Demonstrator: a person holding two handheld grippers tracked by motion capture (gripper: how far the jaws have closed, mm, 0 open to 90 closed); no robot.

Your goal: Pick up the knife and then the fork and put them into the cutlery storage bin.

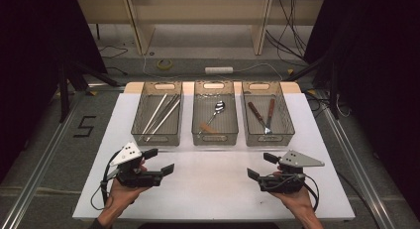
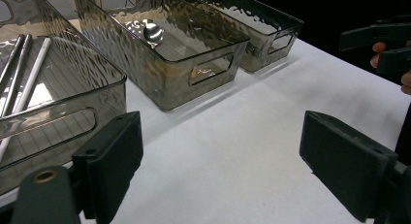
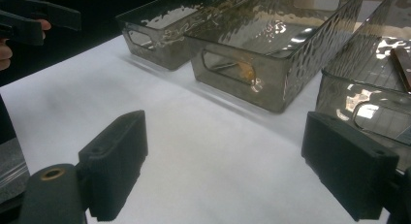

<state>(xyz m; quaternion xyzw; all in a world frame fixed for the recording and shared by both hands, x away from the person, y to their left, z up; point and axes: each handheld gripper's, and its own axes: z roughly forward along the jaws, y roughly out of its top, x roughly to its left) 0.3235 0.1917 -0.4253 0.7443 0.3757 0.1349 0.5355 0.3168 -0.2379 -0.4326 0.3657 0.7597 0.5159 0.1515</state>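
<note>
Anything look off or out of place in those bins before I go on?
Nothing stands out. The three bins sit in a straight row, with chopsticks, a spoon and two wooden-handled utensils lying inside them. No spills.

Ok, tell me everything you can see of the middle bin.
The smoky translucent plastic middle bin is rectangular, with rippled walls and a cut-out handle slot at each short end. It stands upright on the white table, between two similar bins and apart from them. Inside lies a shiny metal spoon, bowl toward the far end, with something orange near the front.
</note>
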